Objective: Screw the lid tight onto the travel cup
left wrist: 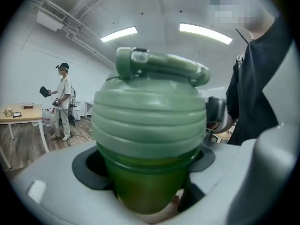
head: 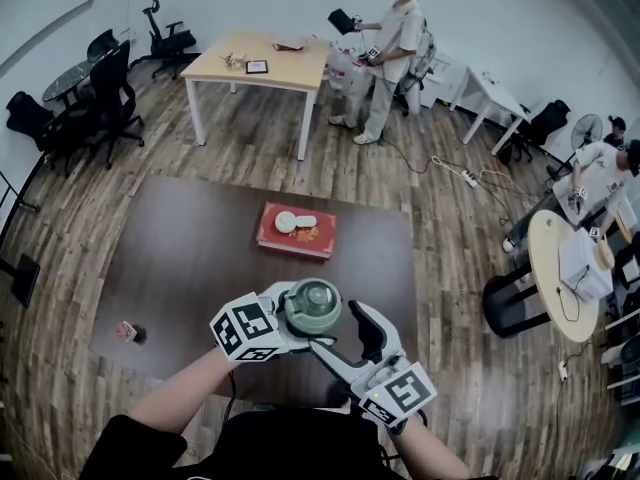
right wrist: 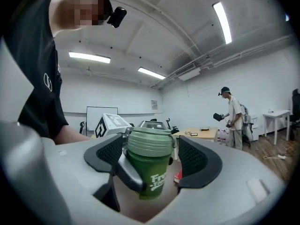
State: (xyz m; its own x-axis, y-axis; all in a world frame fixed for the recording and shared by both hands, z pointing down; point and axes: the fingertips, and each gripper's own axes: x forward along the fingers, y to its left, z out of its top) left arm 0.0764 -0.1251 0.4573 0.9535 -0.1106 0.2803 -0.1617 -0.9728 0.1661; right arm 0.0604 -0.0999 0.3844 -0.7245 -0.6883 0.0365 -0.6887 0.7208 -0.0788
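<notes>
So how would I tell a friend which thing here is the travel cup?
Find the dark brown table in the middle of the room, then look at its near edge, where the person's left gripper is clamped on something. That is the travel cup: green, with a ribbed paler-green lid, unlike the flat red box farther back.

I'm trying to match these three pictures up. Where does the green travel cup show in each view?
Head view: the travel cup is low centre, seen from above.
Left gripper view: it fills the centre, between the jaws.
Right gripper view: it is lower centre, smaller, between the jaws.
Shared landmark: the standing person in white, upper right, far left, right.
</notes>
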